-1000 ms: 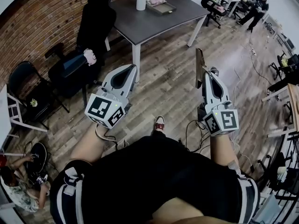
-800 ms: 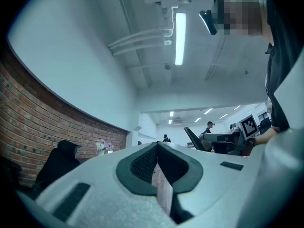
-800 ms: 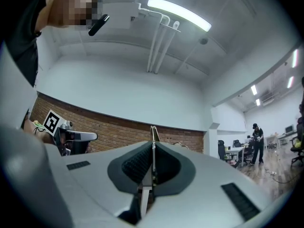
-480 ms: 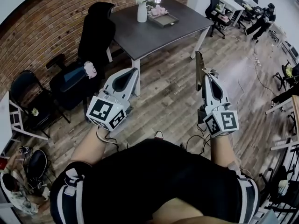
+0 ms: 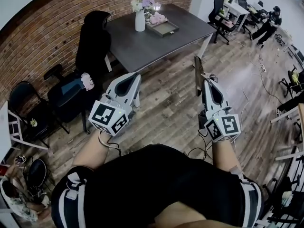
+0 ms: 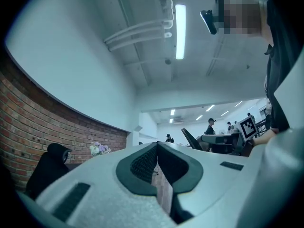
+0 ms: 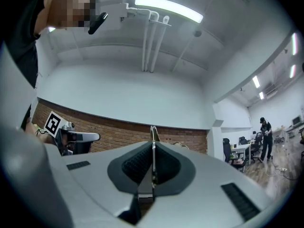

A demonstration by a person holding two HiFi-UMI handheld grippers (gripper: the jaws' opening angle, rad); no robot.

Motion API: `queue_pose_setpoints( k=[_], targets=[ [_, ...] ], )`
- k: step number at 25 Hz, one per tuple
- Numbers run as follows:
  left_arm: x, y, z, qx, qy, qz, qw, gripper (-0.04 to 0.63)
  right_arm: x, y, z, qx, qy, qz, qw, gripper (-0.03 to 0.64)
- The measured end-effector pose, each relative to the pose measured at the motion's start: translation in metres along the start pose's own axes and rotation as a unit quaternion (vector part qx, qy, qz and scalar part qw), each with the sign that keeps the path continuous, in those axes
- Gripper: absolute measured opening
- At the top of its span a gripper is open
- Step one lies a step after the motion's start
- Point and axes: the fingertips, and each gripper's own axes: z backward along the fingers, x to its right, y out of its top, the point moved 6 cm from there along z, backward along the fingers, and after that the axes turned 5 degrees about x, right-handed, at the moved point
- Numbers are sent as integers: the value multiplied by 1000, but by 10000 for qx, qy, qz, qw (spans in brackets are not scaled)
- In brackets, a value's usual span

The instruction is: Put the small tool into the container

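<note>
Progress since a second ago: the dark grey surface with its shallow tray sits nearer. Your right gripper pinches the thin flat metal tool upright; your left gripper is closed on nothing.

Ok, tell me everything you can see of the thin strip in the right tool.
The thin strip is narrow and flat, dark brownish in the head view, metallic-looking edge-on in the right gripper view. The right tool is shut on its lower part; the rest sticks out past the tips. It hangs above the wood floor; only the tool touches it.
</note>
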Motion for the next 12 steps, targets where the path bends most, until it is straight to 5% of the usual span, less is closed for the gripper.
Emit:
queue_pose_setpoints(
  k=[12],
  targets=[
    [-4, -31, -65, -230, 50, 60, 9997, 9, 65, -28, -28, -124, -11, -289, 9995, 5]
  ],
)
